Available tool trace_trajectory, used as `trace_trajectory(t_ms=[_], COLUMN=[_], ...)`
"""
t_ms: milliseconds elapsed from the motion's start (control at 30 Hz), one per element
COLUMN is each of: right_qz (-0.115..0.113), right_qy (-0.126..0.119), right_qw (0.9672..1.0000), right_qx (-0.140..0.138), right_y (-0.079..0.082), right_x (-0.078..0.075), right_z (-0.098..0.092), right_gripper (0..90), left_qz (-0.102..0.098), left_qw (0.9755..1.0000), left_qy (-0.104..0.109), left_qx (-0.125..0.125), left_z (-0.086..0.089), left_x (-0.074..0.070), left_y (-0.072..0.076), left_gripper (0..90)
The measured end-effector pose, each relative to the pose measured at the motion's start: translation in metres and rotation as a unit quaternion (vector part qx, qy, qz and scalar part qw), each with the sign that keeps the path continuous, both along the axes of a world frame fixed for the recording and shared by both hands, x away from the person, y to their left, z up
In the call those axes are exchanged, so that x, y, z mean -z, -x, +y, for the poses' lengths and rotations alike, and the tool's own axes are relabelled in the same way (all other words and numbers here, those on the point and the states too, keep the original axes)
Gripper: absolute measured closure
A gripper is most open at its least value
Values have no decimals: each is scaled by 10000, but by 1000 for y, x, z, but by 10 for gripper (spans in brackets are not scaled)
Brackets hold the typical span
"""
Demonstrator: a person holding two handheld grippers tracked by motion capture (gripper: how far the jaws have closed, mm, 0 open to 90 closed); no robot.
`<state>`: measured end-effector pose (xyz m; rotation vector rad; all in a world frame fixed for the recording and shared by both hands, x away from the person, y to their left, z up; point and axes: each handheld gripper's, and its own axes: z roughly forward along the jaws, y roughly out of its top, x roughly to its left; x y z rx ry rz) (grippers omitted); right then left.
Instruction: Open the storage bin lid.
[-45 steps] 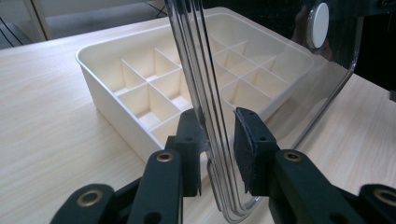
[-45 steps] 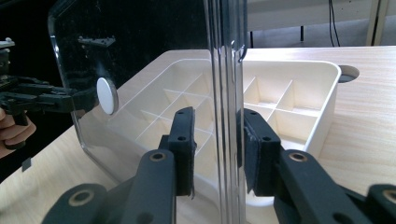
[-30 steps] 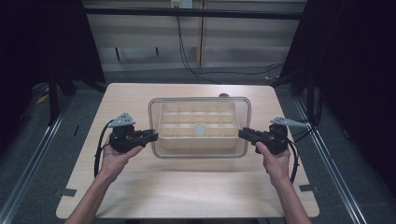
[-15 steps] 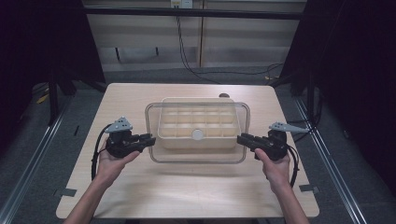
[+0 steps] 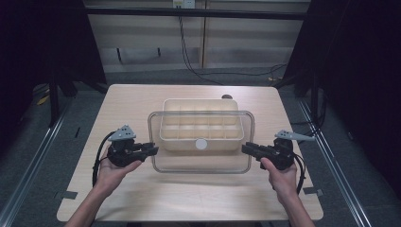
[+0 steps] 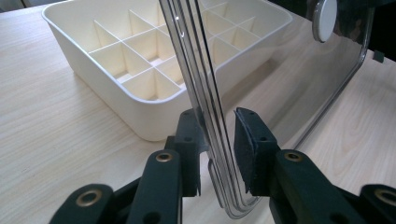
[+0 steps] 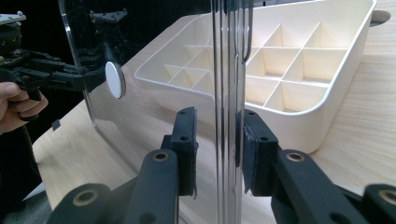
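Both hands are carrying the clear lid (image 5: 201, 158) off the divided tray (image 5: 198, 124) toward the table's (image 5: 142, 198) near edge, left gripper (image 5: 150, 149) and right gripper (image 5: 248, 148) clamping its ends; setting it down flat likely comes next.

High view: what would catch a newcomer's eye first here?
A clear lid with a white knob is held above the table's middle, the left gripper clamped on its left rim and the right gripper on its right rim. Under its far half sits a cream divided tray, its compartments empty.
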<state>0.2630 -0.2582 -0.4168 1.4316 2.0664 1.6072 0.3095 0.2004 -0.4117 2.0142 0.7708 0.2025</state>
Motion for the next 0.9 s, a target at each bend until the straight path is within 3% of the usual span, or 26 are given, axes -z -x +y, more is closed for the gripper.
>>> trace_trajectory(t_ms=[267, 567, 633, 833, 900], right_qz=[-21, 115, 139, 234, 256], right_qy=[-29, -49, -65, -119, -99], right_qw=[10000, 9998, 9998, 9995, 9994], right_qx=[-65, -137, -161, -202, -230], right_y=[13, 26, 29, 40, 45], right_x=[1, 8, 9, 12, 13], right_z=[0, 0, 1, 1, 2], right_gripper=[704, 704, 707, 707, 711], left_qz=[9, 61, -1, 126, 261], left_qw=[10000, 9999, 9998, 9996, 9994], left_qy=[-48, -77, -182, -202, -152], left_qx=[74, 110, 75, 180, 174], left_z=[2, 4, 3, 6, 9], left_x=[-1, 1, 2, 7, 8], left_y=[13, 25, 28, 39, 43], left_gripper=[727, 728, 727, 734, 735])
